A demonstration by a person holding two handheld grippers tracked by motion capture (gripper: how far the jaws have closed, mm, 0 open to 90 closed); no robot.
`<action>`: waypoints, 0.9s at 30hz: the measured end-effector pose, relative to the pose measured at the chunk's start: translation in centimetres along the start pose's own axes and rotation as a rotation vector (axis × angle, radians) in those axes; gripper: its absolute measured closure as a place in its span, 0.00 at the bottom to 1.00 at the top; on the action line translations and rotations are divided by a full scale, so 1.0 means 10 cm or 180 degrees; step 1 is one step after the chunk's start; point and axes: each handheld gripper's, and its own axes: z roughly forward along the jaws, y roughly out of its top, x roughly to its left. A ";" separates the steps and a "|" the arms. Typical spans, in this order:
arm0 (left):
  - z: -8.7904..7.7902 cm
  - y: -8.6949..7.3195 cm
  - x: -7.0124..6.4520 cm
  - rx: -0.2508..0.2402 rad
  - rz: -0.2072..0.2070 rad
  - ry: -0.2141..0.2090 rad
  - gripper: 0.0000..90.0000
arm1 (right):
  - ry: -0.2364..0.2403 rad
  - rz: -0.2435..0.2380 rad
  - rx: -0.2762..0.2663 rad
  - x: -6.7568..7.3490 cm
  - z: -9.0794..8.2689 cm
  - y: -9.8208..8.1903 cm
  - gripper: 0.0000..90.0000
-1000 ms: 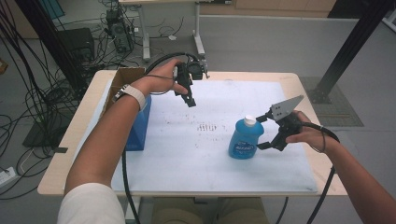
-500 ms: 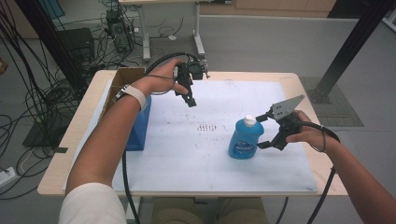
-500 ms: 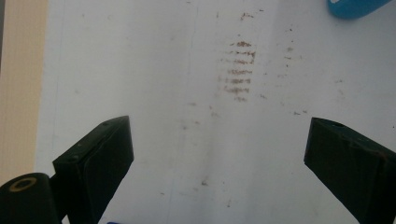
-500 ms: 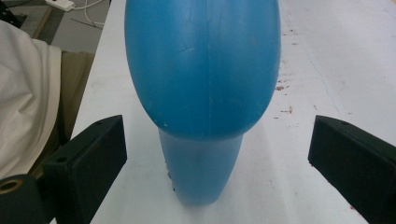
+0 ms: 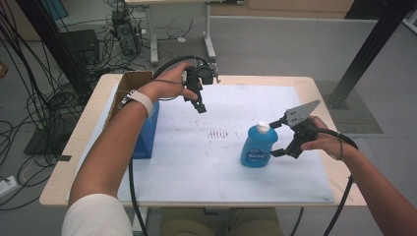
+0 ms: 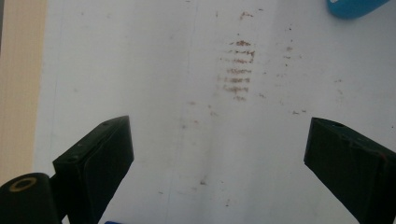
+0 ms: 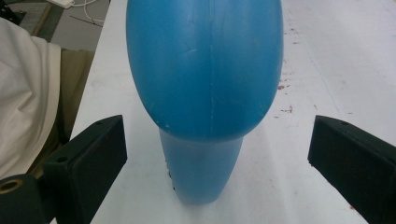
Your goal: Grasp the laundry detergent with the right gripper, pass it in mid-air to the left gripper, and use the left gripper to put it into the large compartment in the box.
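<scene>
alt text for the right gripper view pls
A blue bottle stands on a white table mat, seen close up between the right claw's two open black jaws, which do not touch it. A person's white sleeve shows at the left edge.

I get even, soft overhead light, bright on the white counter [image 5: 295, 162] without hard glare. Just ahead of my right claw [image 7: 217, 154] the blue bottle [image 7: 205, 70] looks soft and bulged. Beyond my left claw [image 6: 219, 154], the counter stains stay fairly sharp; shadows are faint.
</scene>
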 end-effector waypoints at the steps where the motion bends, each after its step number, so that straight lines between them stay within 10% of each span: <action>1: 0.00 0.00 0.00 0.0006 -0.0002 -0.0001 0.09 | -0.0007 0.0004 0.0006 0.00 0.00 0.00 0.05; 27: 0.00 -0.01 0.00 0.0000 -0.0002 0.0005 0.10 | -0.0041 0.0007 -0.0025 0.00 -0.01 0.01 0.05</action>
